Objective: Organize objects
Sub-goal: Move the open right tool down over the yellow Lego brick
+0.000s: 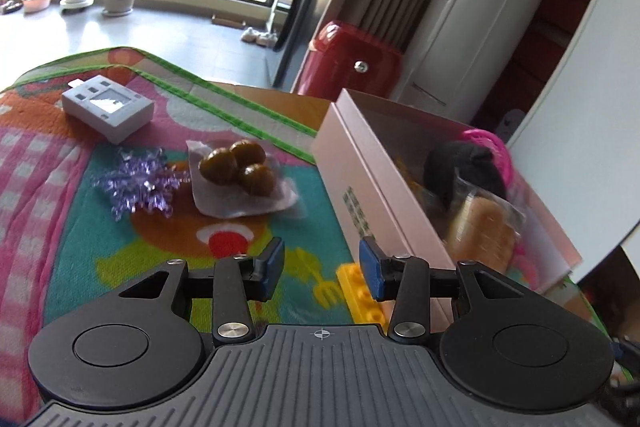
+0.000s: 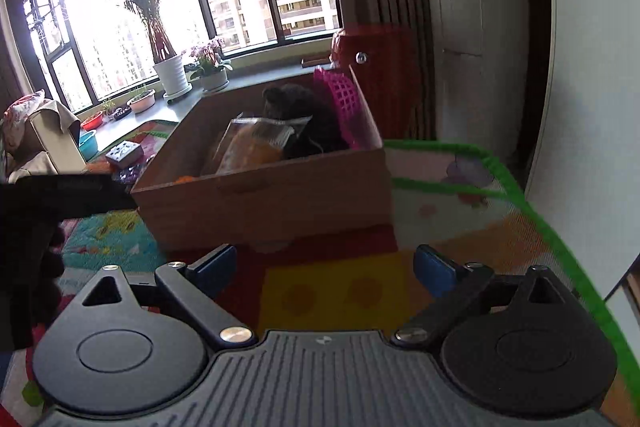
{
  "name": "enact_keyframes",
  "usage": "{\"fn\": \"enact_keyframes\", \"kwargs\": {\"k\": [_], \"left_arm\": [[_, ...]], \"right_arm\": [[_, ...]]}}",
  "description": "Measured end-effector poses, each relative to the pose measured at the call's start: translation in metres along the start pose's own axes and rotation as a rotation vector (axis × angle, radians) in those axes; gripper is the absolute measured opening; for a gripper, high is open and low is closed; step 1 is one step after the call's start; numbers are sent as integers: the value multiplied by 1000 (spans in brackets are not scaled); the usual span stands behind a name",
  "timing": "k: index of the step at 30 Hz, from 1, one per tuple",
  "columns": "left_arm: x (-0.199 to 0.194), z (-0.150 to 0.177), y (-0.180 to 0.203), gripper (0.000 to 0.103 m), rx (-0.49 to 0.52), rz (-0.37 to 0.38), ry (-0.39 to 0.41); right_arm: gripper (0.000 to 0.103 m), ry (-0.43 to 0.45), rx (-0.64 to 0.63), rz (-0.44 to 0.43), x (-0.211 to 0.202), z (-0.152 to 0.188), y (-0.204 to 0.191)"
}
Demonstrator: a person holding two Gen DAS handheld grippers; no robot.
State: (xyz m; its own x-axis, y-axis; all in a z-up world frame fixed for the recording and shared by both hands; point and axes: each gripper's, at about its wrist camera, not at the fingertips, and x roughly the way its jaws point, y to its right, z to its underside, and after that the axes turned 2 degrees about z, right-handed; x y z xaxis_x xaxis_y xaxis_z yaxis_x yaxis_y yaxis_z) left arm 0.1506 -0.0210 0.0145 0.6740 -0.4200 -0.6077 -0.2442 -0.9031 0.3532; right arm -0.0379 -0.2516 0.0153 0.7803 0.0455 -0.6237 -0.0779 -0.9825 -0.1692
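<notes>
A pink open box (image 1: 360, 163) stands on a colourful play mat (image 1: 120, 235). It holds a wrapped biscuit (image 1: 484, 231), a black soft item (image 1: 460, 163) and a pink mesh piece (image 1: 496, 143). On the mat to its left lie a packet of brown balls (image 1: 236, 171), a purple tinsel bow (image 1: 136, 183), a white device (image 1: 108, 107) and a yellow brick (image 1: 360, 291). My left gripper (image 1: 322, 269) is open and empty above the brick. My right gripper (image 2: 326, 267) is open and empty in front of the box (image 2: 264, 203).
A red cabinet (image 1: 352, 63) and curtains stand behind the box. White wall panels (image 2: 592, 107) rise on the right. Potted plants (image 2: 172, 67) line the window sill. The mat's green edge (image 2: 560, 247) runs along the right. The left gripper's dark body (image 2: 60, 199) shows at the left.
</notes>
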Motion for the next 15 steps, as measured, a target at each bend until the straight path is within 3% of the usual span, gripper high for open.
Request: {"fn": "enact_keyframes", "kwargs": {"k": [6, 10, 15], "left_arm": [[25, -17, 9, 37, 101, -84, -20], [17, -8, 7, 37, 129, -59, -32], [-5, 17, 22, 37, 288, -10, -68]], "right_arm": [[99, -16, -4, -5, 9, 7, 1], [99, -19, 3, -21, 10, 6, 2], [101, -15, -4, -34, 10, 6, 2]]}}
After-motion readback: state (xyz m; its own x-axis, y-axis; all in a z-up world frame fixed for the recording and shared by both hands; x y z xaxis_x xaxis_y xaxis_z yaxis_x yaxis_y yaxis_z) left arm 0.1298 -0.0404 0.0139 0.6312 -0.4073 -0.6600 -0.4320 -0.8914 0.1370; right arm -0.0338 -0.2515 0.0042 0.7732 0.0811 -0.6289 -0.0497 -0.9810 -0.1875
